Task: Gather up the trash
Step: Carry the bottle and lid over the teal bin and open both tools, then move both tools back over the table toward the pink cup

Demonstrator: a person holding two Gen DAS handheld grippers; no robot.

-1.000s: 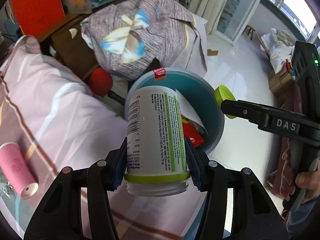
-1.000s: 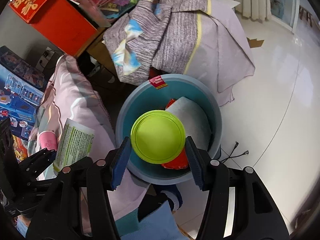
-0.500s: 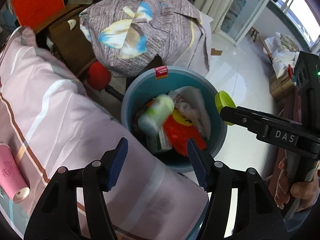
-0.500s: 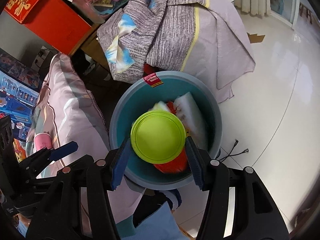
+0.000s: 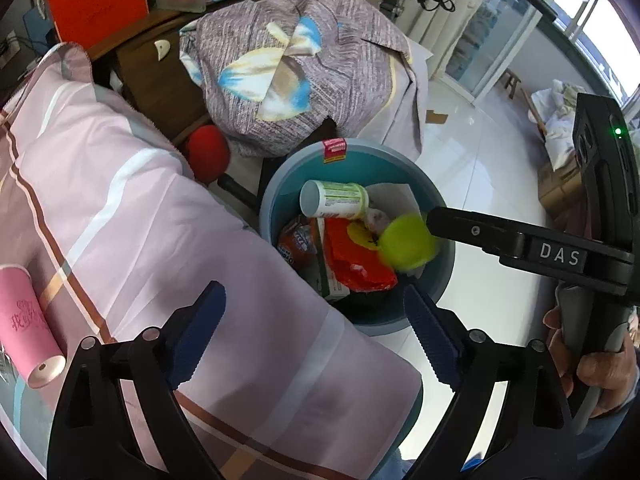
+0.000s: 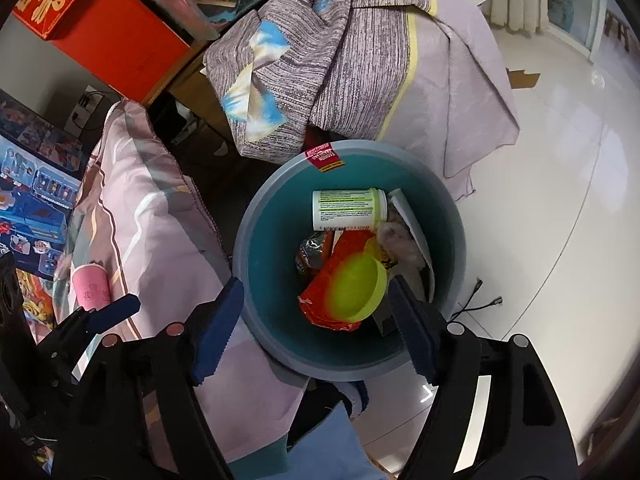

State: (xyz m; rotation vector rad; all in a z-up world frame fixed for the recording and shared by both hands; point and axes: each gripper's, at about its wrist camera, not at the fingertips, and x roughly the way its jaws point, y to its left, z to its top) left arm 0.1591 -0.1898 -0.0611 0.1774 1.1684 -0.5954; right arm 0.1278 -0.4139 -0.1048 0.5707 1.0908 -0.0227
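A pale pink striped quilt is spread over the left half of the left wrist view, its rounded edge lying against the left wall of the bin. A grey woven blanket with blue and cream patches is heaped at upper centre, its lower fold hanging just over the bin's far rim. Glossy white floor tiles are seen along the right side of the right wrist view, giving open room on that side.

The round teal plastic bin is placed at centre, with a red sticker on its far rim. Inside it, a white plastic jar with a green label is laid on its side near the far wall, above a crumpled red wrapper and a sheet of white paper at the right.

The left gripper is held with its blue-padded fingers wide apart and nothing between them, just short of the bin's near rim. The right gripper is likewise spread wide and empty, over the near rim. A round lime-green plastic lid, blurred, is seen within the bin's opening, between the right fingers but touching neither.

A pink paper-wrapped roll is lying on the quilt at lower left. A red ball is tucked between quilt and blanket.
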